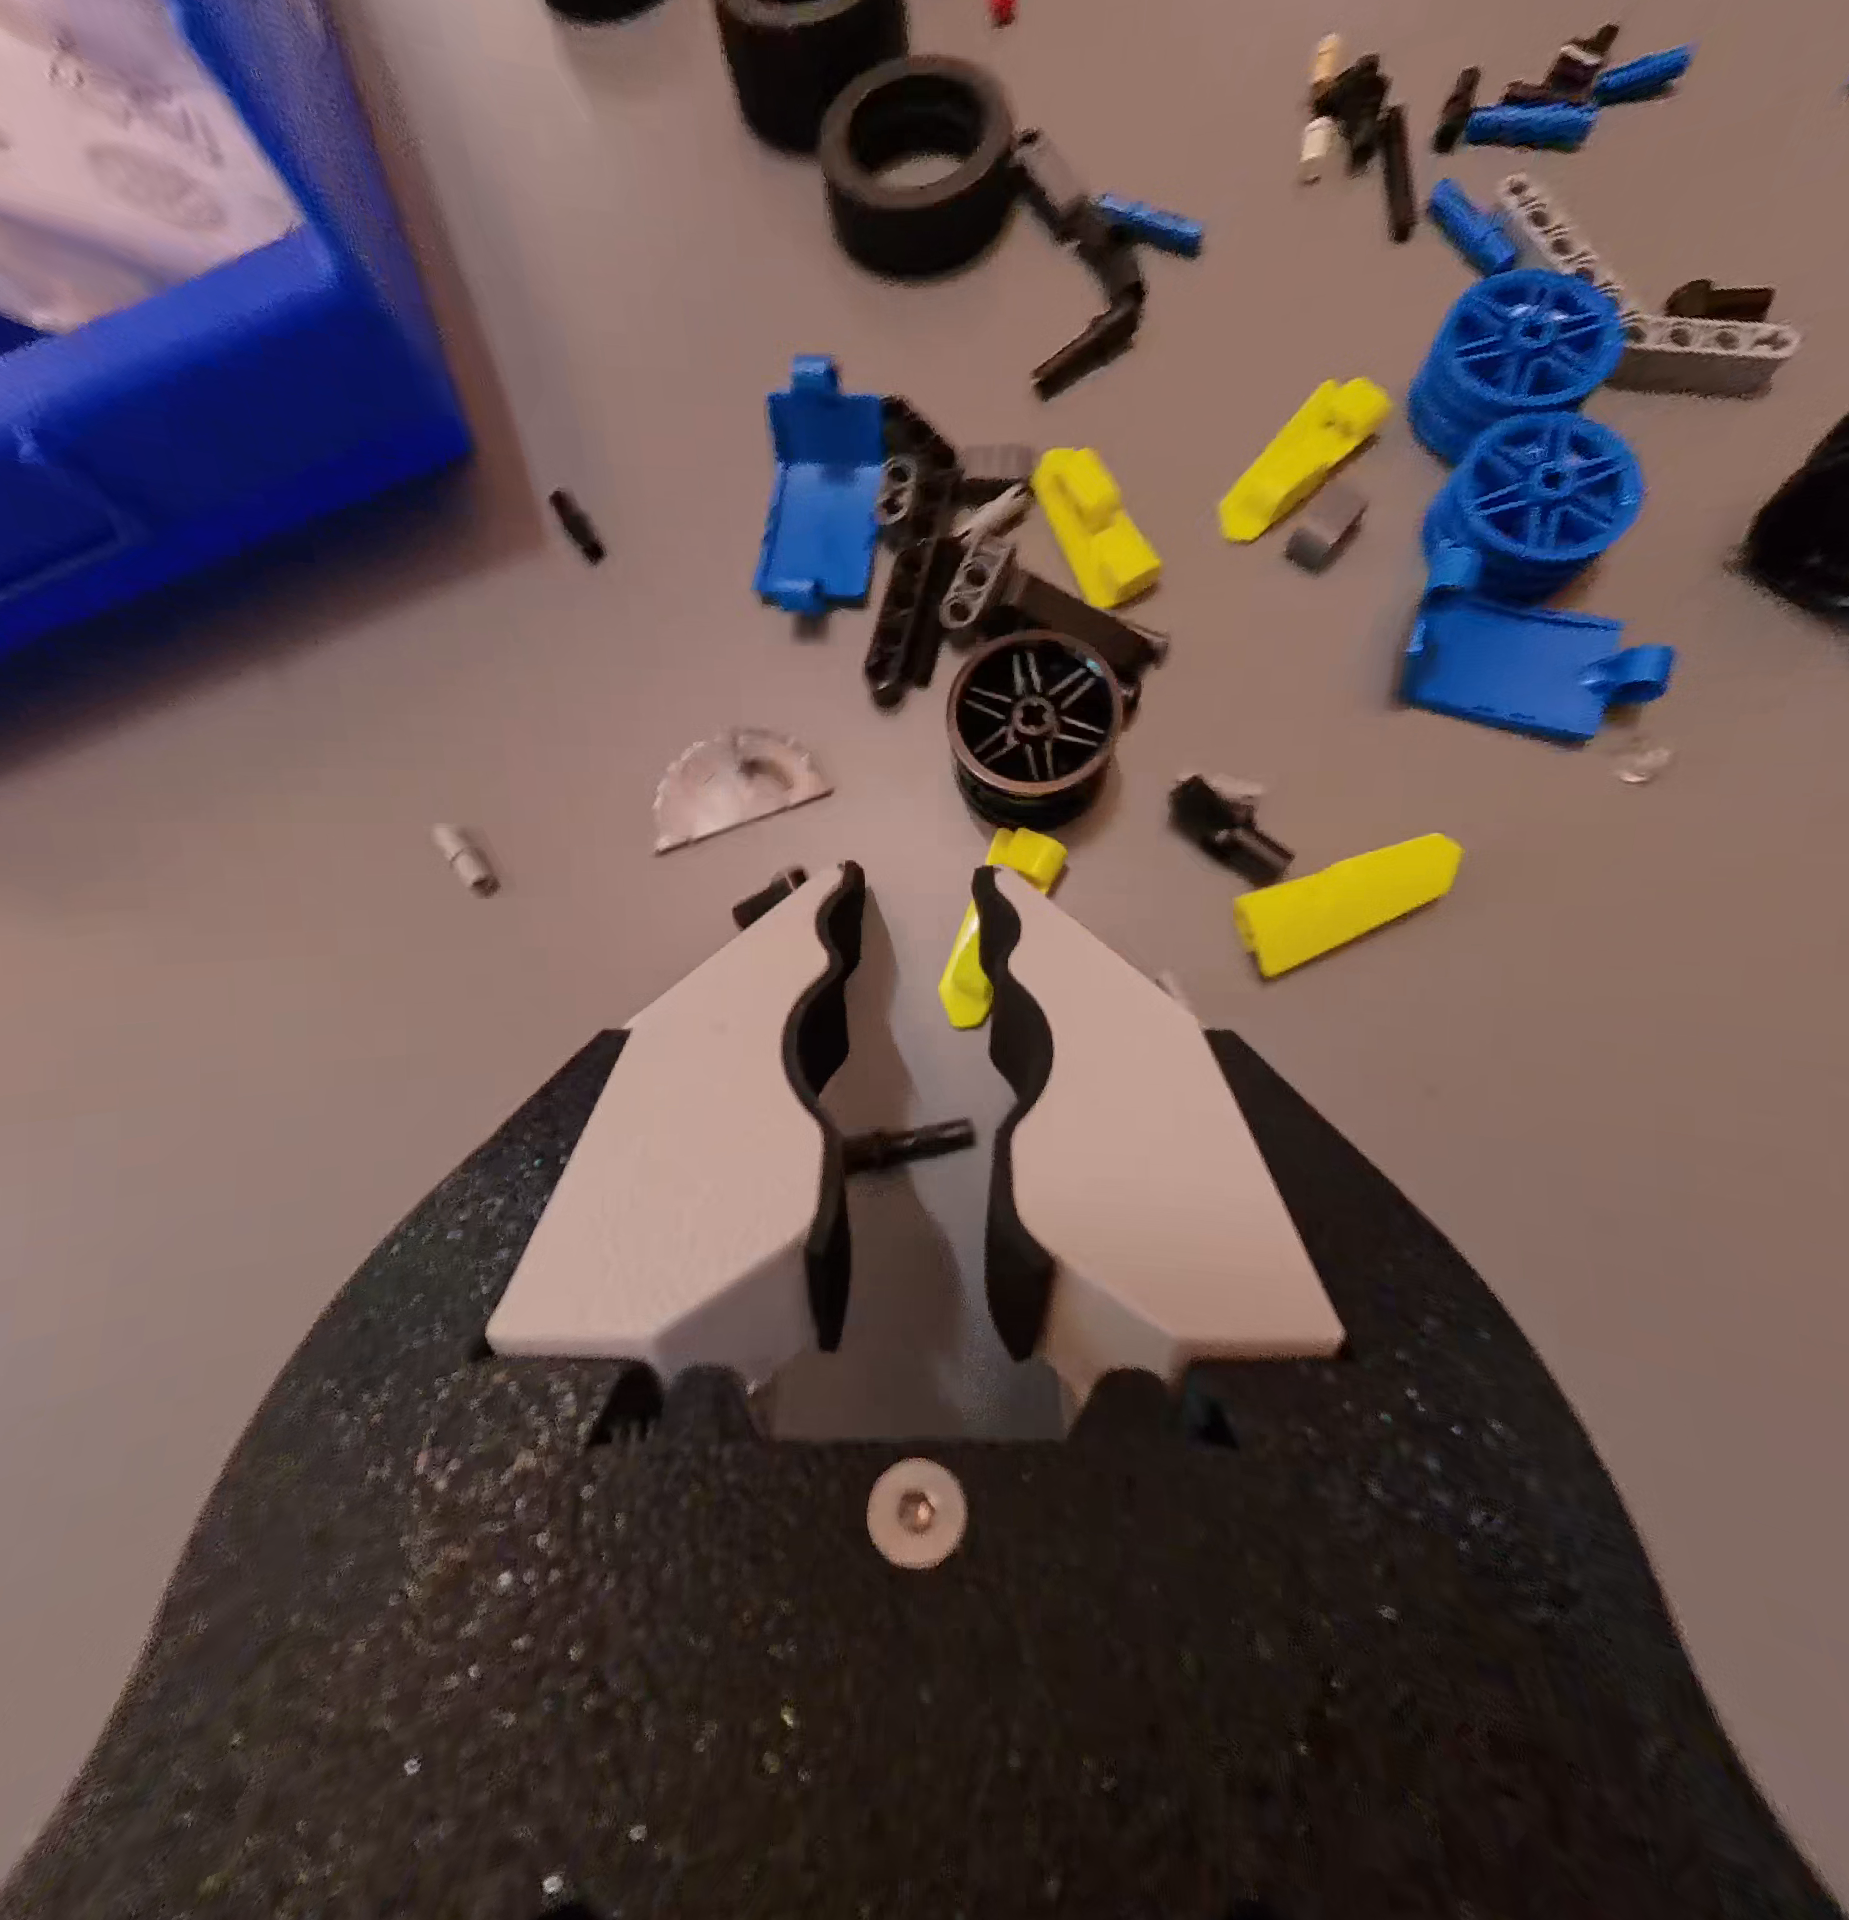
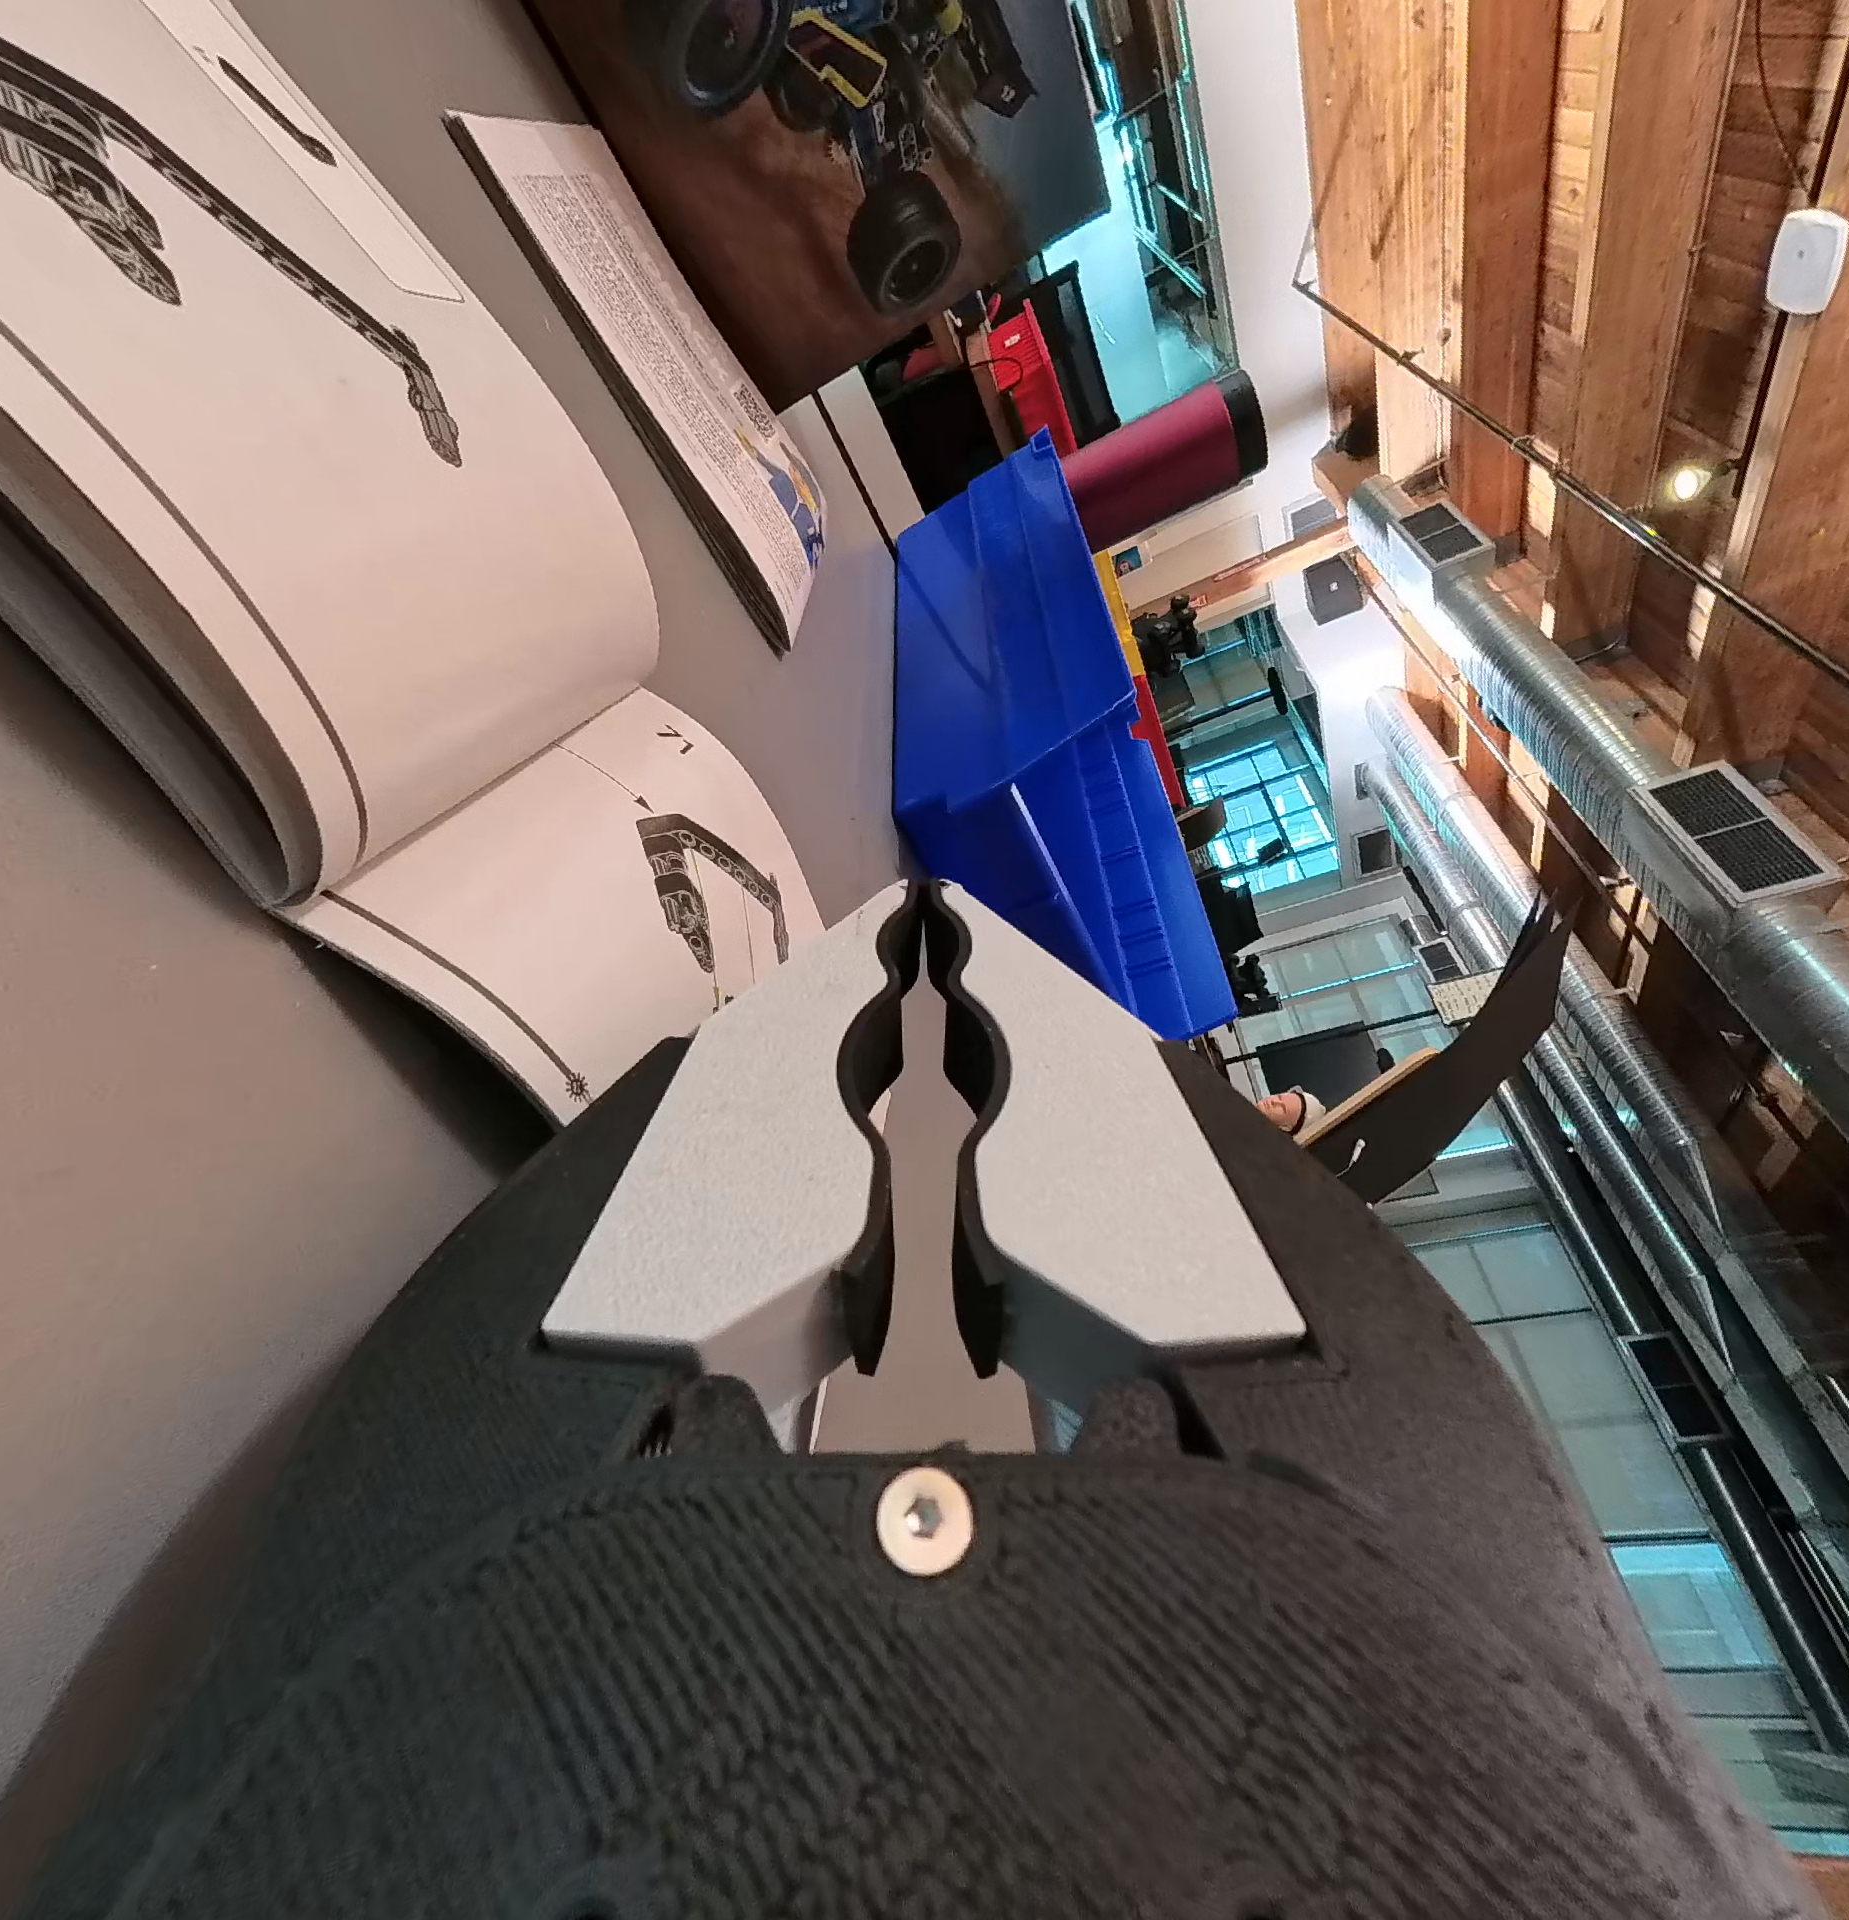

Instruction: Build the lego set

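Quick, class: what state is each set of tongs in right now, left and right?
Left tongs: open, holding nothing, above a small yellow piece on the grey table.
Right tongs: closed, tips together, nothing visible between them.

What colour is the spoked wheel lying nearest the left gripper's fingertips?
Black wheel, seen best in the left wrist view.

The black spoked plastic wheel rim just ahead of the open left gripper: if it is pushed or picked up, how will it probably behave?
The black spoked plastic wheel rim looks hard and hollow, so probably stiff and light. It seems to rest partly on its edge, so a push may roll or tip it. Its smooth round wall may slip between the left gripper's pads.
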